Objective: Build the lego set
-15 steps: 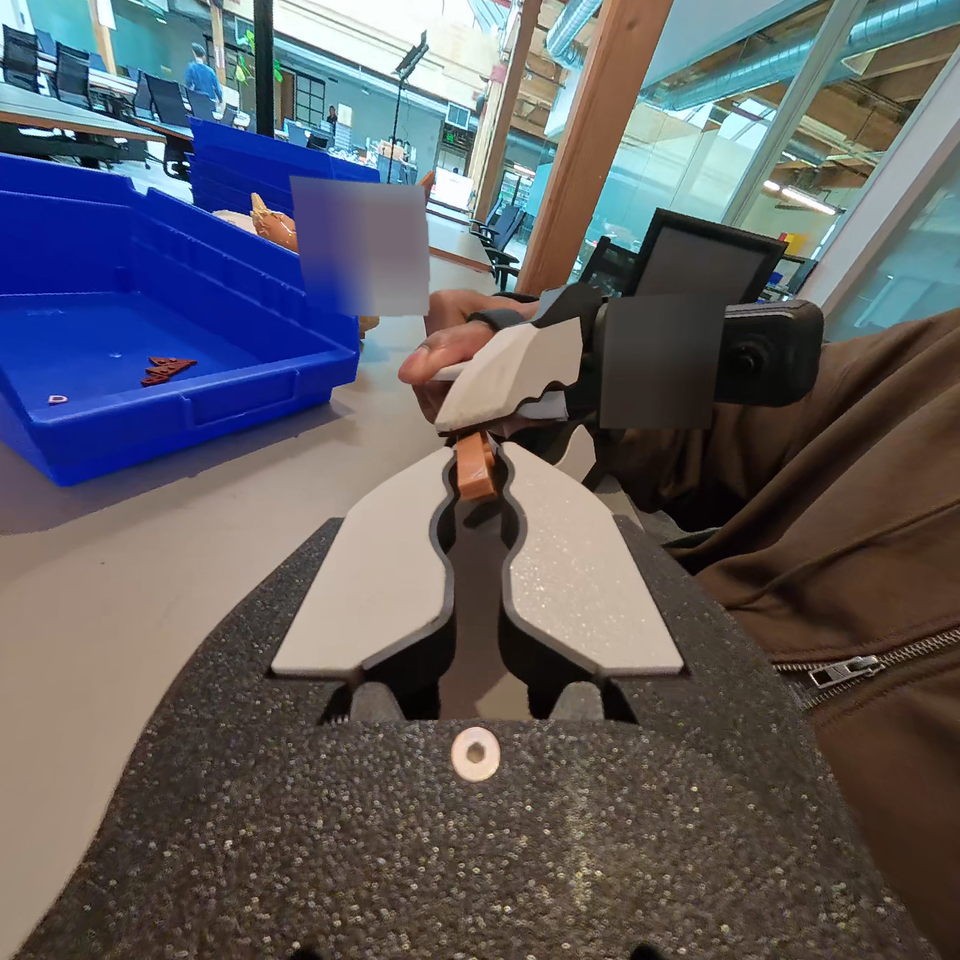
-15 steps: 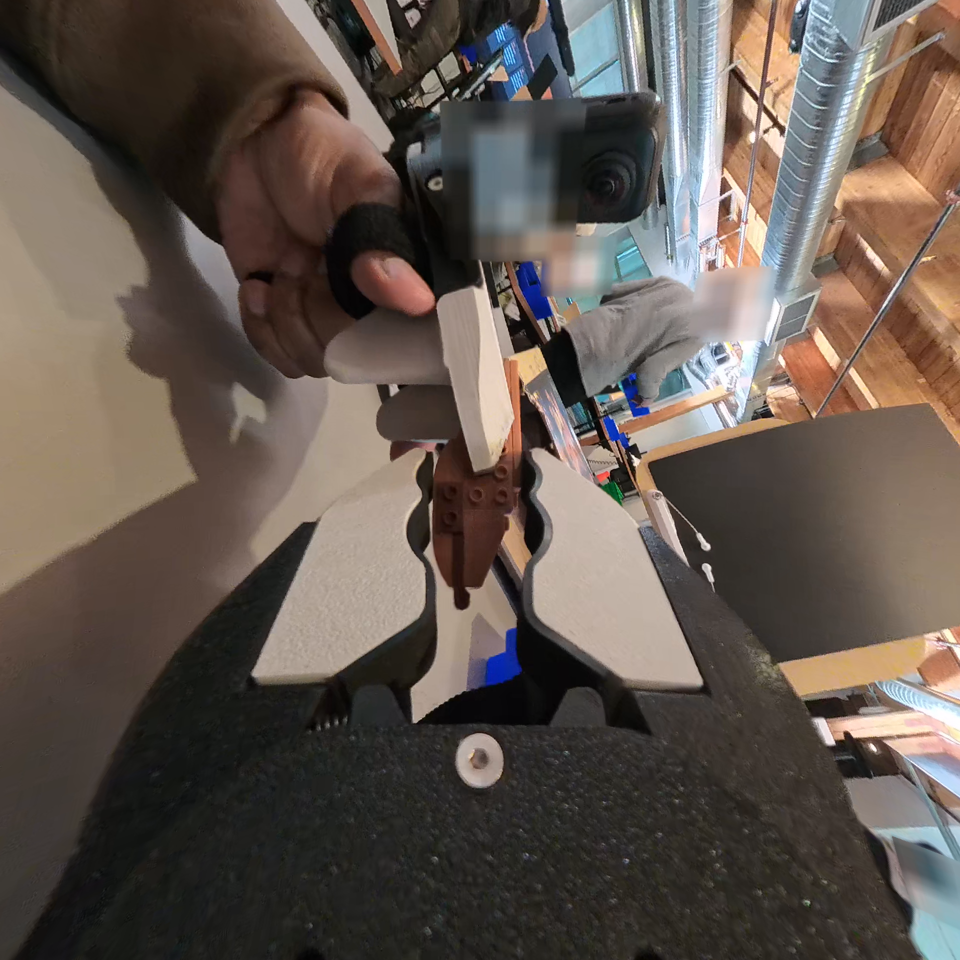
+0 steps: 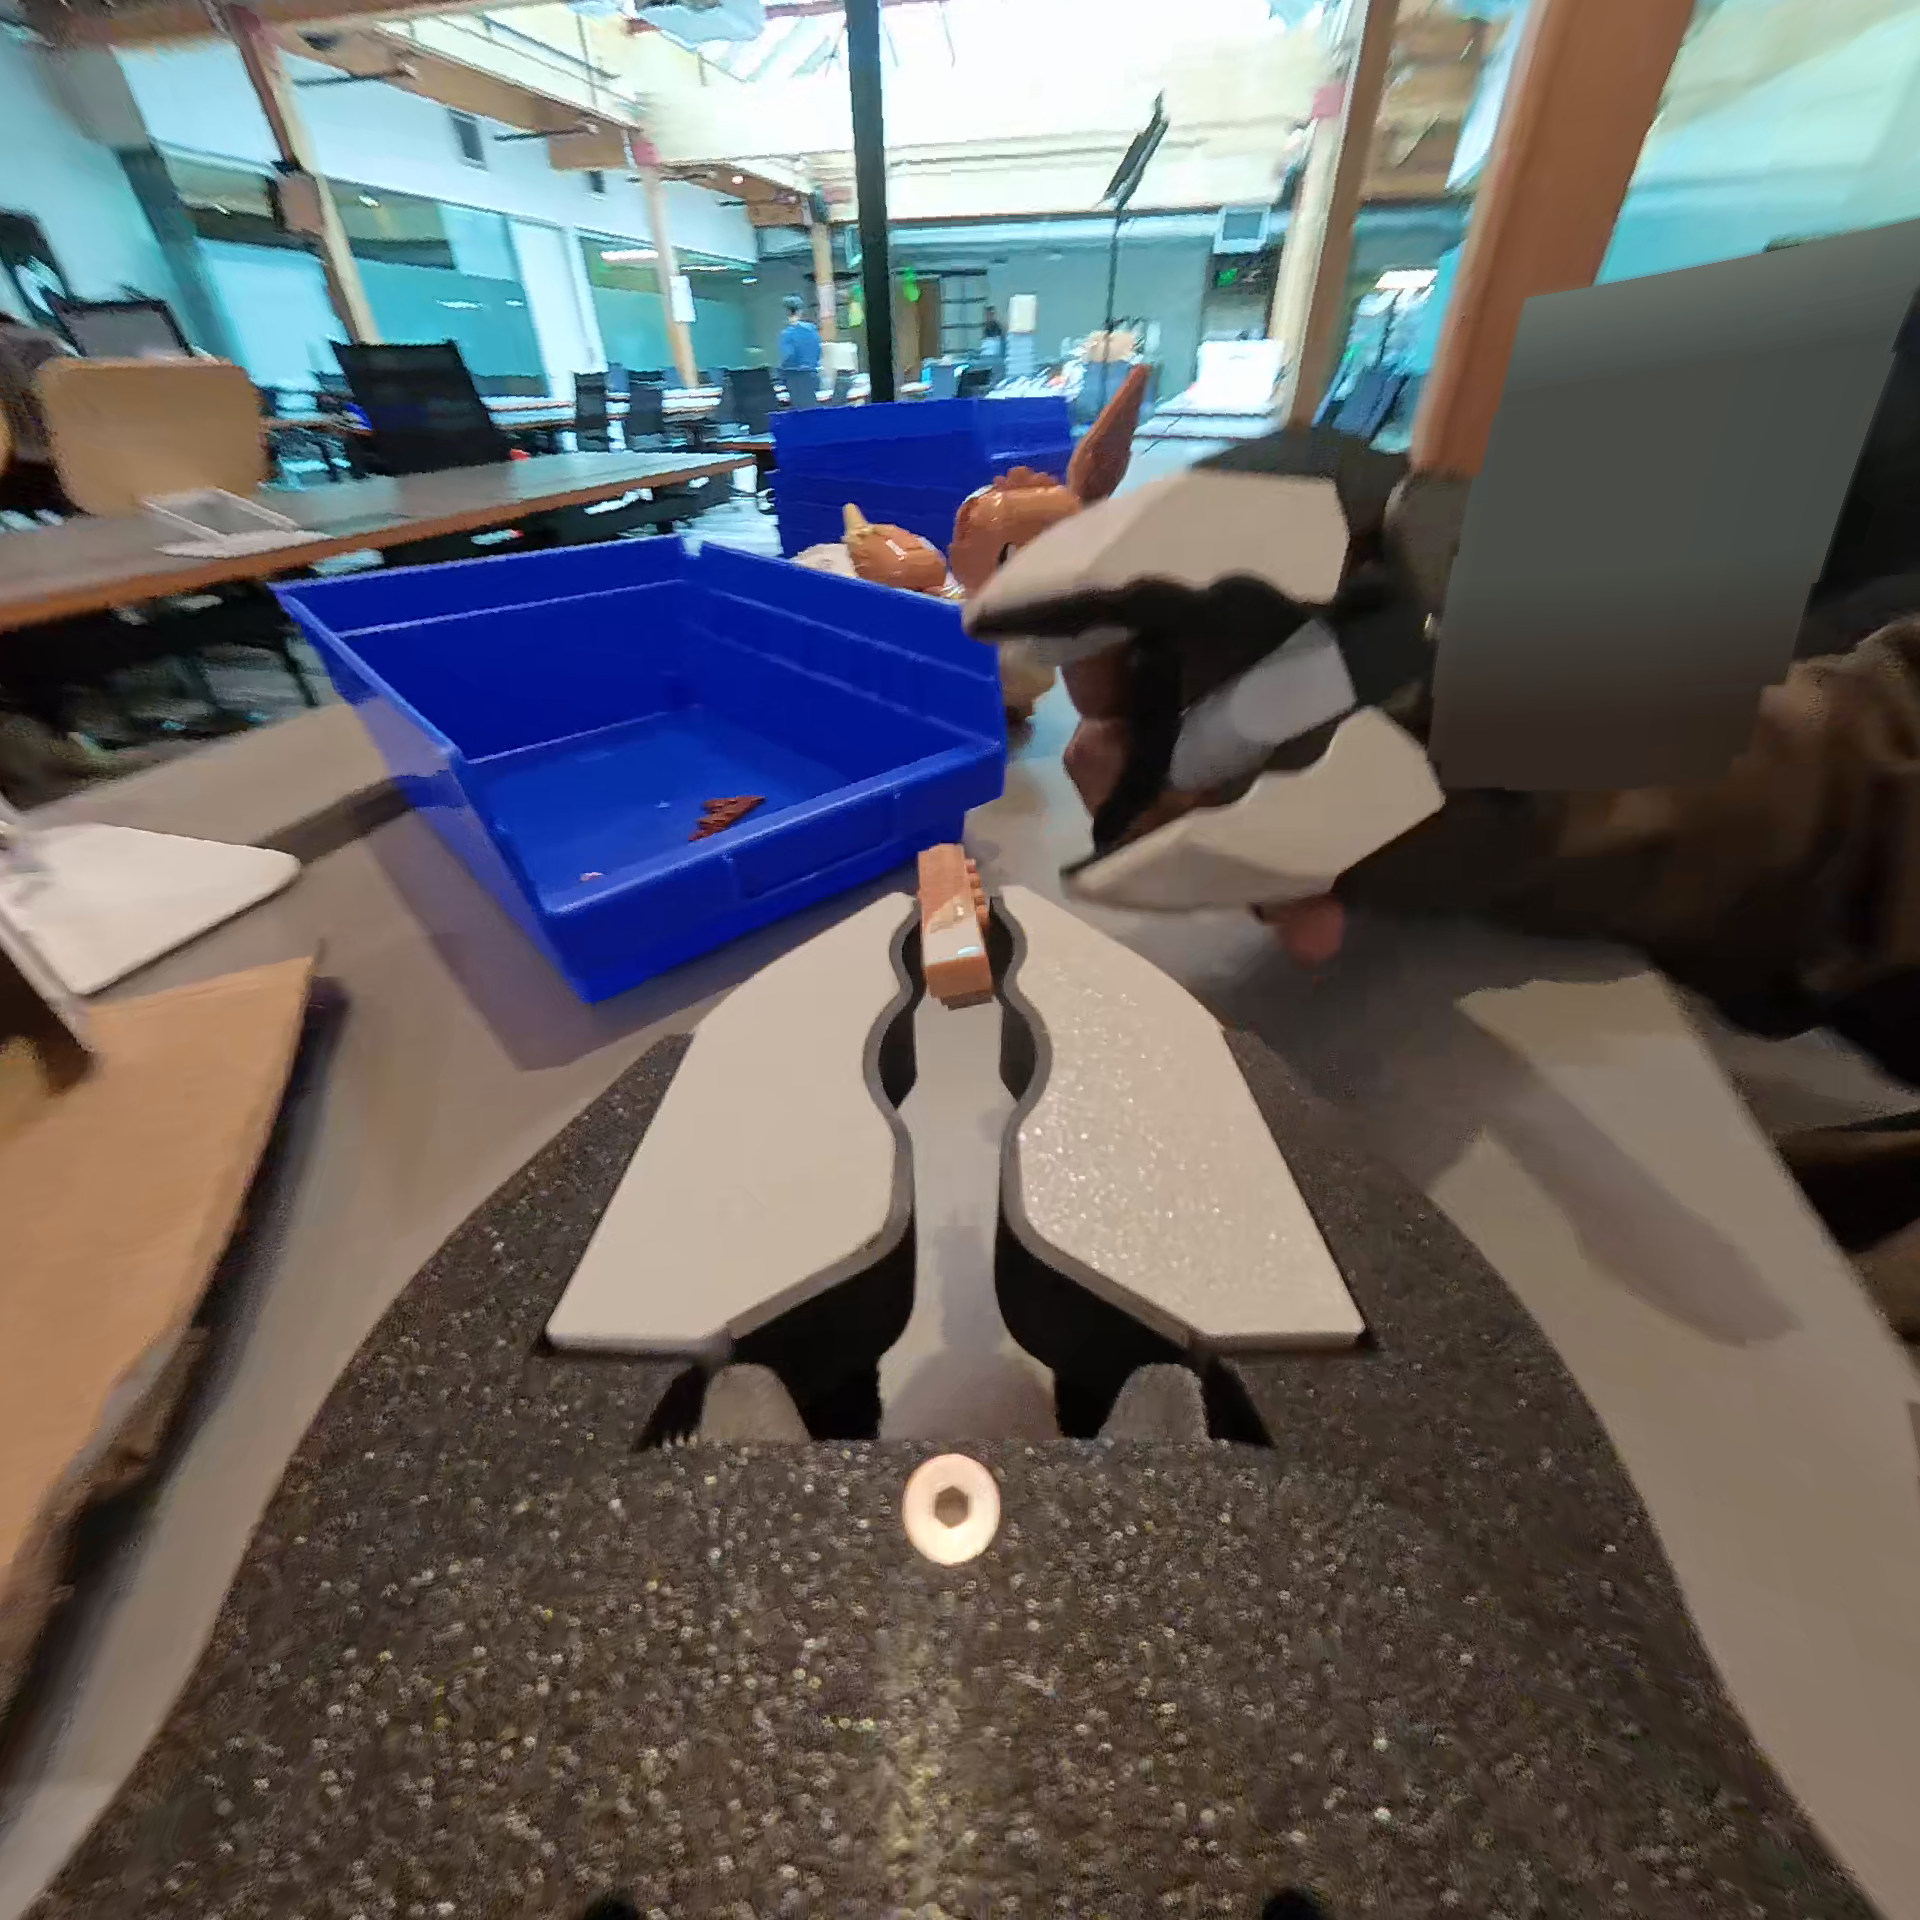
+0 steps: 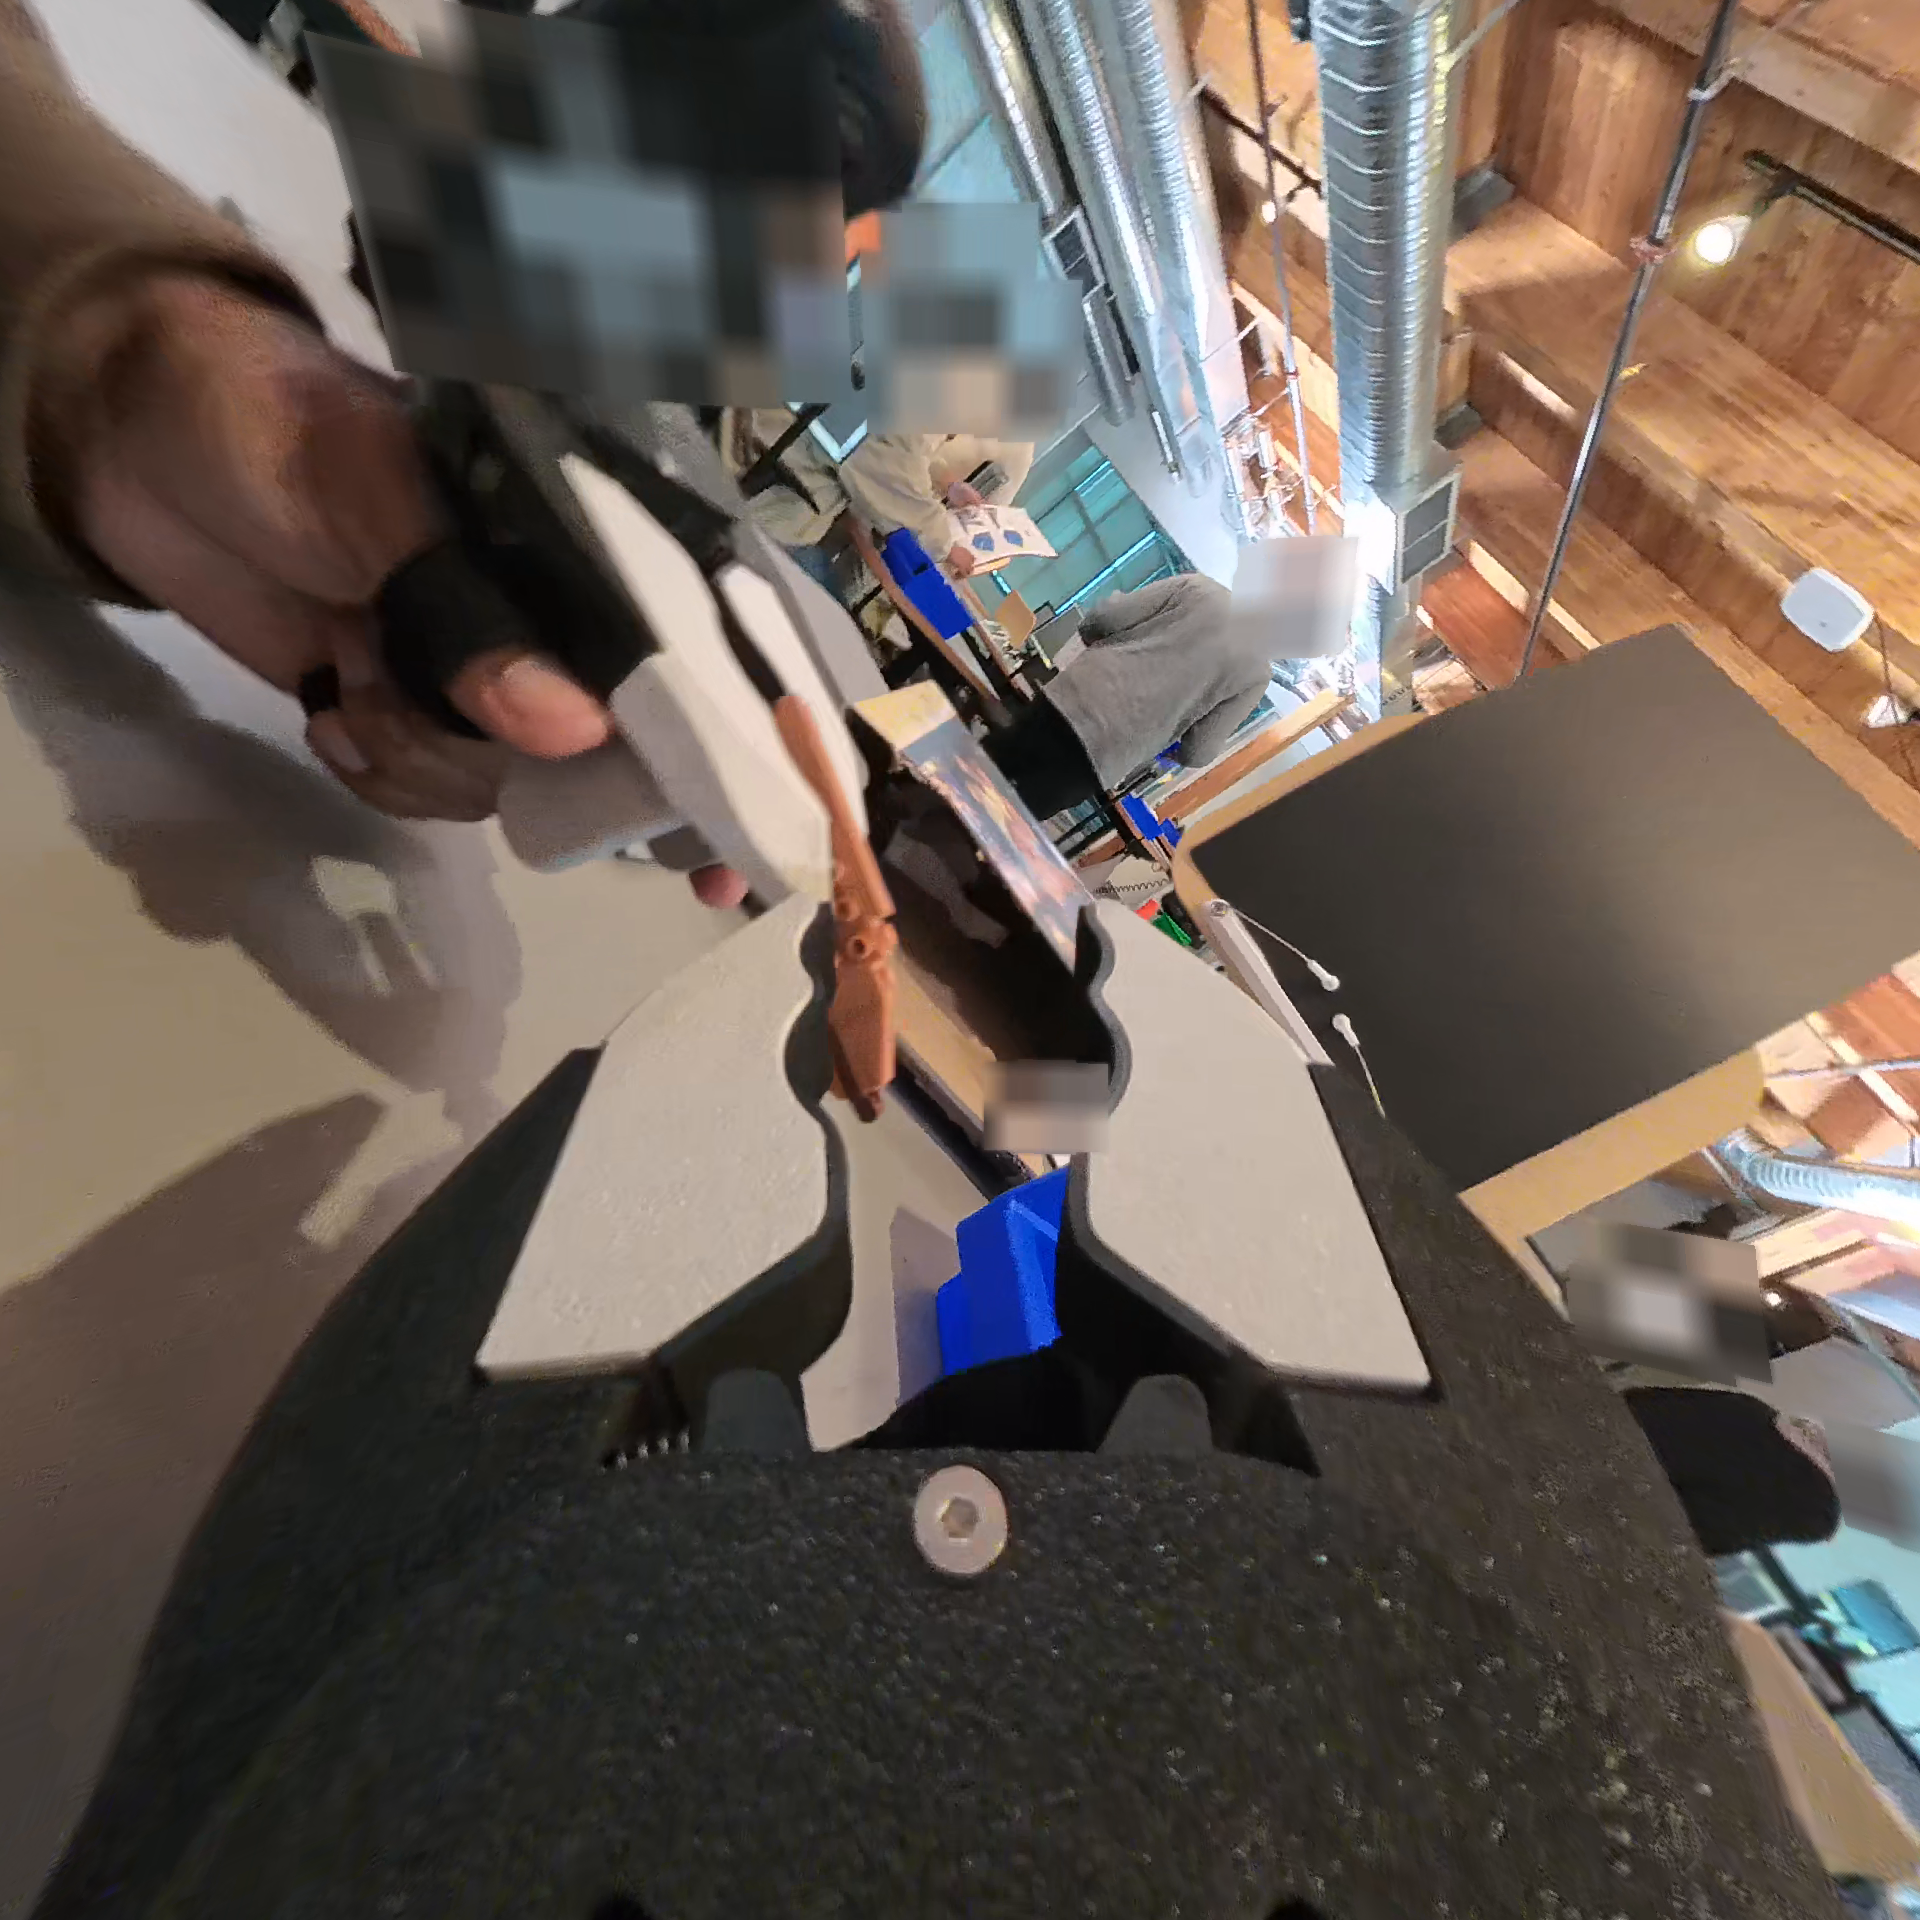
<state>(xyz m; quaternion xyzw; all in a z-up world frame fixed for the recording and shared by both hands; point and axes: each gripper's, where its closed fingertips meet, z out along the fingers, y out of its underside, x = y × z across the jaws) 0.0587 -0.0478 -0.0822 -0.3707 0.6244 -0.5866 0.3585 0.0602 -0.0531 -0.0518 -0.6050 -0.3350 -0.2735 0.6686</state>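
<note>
The left gripper (image 3: 951, 940) pinches a small brown toy-brick piece (image 3: 954, 935), lifted above the table (image 3: 468, 1039) just beside the blue bin (image 3: 582, 831). The right gripper (image 4: 951, 961) has spread jaws around nothing; the brown piece (image 4: 857, 997) merely passes by its left finger (image 4: 717, 1039).

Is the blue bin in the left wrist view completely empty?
No, the blue bin holds a small cluster of reddish-brown toy brick pieces on its floor, plus a tiny piece nearer its front wall.
</note>
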